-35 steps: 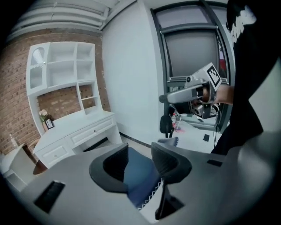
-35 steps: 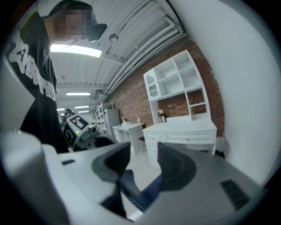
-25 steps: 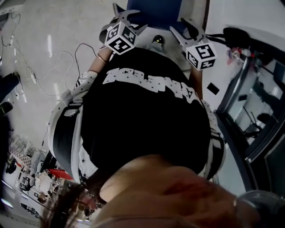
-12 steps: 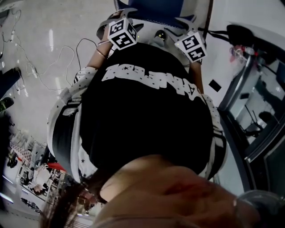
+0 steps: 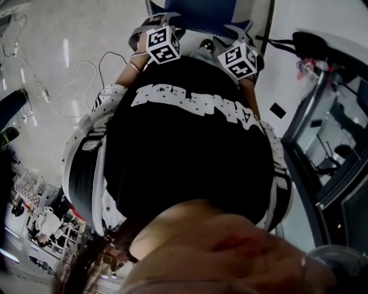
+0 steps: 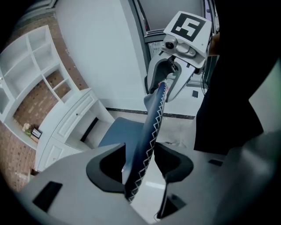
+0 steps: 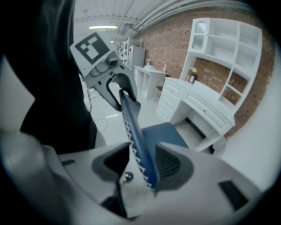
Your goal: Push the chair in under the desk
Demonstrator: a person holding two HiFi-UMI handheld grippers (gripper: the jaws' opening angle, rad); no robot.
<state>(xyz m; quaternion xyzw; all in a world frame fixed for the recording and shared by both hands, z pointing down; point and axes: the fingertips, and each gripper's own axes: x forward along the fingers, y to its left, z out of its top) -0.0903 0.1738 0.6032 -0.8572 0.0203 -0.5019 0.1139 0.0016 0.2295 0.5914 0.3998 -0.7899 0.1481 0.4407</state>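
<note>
The blue chair's backrest [image 5: 201,11] shows at the top of the head view, beyond the person's black shirt. In the left gripper view its zigzag-stitched top edge [image 6: 149,127] runs between the jaws of my left gripper [image 6: 140,162], above the blue seat [image 6: 116,132]. My right gripper [image 7: 142,165] straddles the same edge [image 7: 134,127] farther along. Both sets of jaws have just been closing a little with the backrest between them; a gap still shows beside the edge. The white desk [image 7: 197,105] stands beyond the chair.
White shelving [image 7: 224,48] rises over the desk against a brick wall. Cables [image 5: 52,92] lie on the pale floor at the left. A dark metal frame [image 5: 322,149] stands at the right. The person's torso fills the middle of the head view.
Both grippers have sunk onto the top of the chair's backrest and drawn closer together. Their marker cubes have rolled, the right one more.
</note>
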